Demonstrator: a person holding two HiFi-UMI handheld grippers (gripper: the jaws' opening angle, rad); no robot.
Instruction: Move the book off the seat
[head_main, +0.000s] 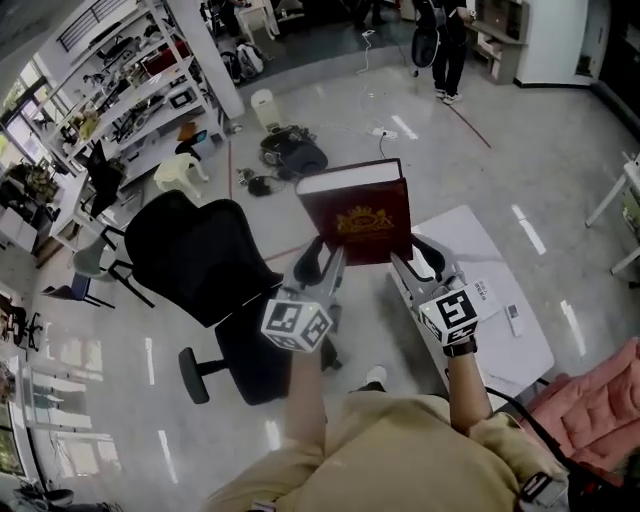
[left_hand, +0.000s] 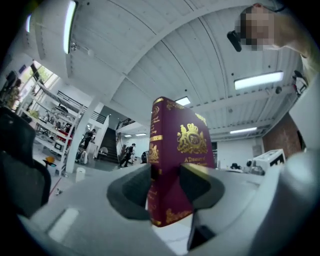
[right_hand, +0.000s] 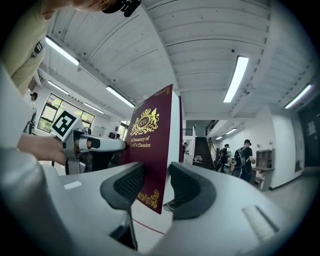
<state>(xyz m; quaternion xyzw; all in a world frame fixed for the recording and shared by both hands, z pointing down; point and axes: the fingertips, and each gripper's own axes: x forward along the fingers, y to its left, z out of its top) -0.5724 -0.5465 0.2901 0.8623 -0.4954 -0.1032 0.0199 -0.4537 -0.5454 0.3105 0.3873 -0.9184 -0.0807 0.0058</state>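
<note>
Left gripper (head_main: 325, 255) pinches the book (head_main: 360, 215) at its lower corner on the spine side. In the left gripper view both pads of the left gripper (left_hand: 167, 182) press on the covers of the book (left_hand: 182, 140). Right gripper (head_main: 415, 255) clamps the opposite lower corner, with jaws spanning the front cover, page block and back cover.

Position: the book stands upright in the air, carried only by the two grippers. It is clear of the black chair (head_main: 195, 255) and near the left edge of the white table (head_main: 500, 320).

Handling, as judged:
- Thick hardback, so stiff and probably fairly heavy.
- Glossy cover may slip under the pads.
- Held by the bottom edge, it is top-heavy and could tip.
- Grip both boards squarely, never the pages alone.
</note>
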